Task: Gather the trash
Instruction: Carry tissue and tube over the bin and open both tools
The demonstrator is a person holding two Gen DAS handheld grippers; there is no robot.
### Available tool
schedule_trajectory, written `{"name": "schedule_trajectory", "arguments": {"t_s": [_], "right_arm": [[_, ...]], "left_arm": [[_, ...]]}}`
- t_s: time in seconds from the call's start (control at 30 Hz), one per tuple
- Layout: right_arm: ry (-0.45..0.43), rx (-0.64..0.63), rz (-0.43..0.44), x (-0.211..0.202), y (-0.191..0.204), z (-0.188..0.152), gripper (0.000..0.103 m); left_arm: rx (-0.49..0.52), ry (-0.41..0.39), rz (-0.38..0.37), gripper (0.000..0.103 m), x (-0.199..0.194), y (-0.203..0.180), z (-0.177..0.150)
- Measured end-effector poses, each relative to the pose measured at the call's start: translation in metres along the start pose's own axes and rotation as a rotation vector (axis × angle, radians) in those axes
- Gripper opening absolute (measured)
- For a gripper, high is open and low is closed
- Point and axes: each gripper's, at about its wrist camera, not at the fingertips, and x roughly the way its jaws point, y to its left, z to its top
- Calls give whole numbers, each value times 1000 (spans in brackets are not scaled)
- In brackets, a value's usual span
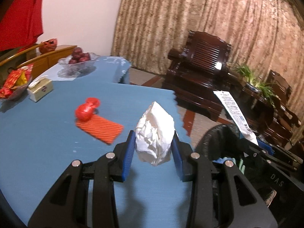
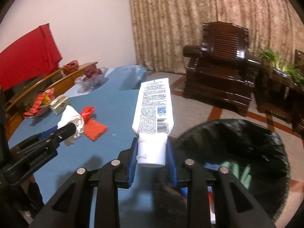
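Observation:
My left gripper is shut on a crumpled white tissue wad, held above the blue table near its right edge. My right gripper is shut on the cap end of a white tube with printed text, its flat end pointing up and away. The black-lined trash bin stands on the floor just right of the table, with green and blue trash inside; the tube is beside its left rim. In the left wrist view the bin and the tube appear at the right. In the right wrist view the left gripper with the tissue shows at the left.
On the table lie a red wrapper on an orange ribbed card, a tissue box, a dish of red packets and a glass bowl of apples. Dark wooden armchairs and a plant stand beyond the bin.

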Motion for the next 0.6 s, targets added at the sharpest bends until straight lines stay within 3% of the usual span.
{"name": "schedule_trajectory", "arguments": {"t_s": [0.6], "right_arm": [[-27,122,-183,-28,-109,-10,29]], "left_arm": [[164,44,-204,36,45,-116,-15]]}}
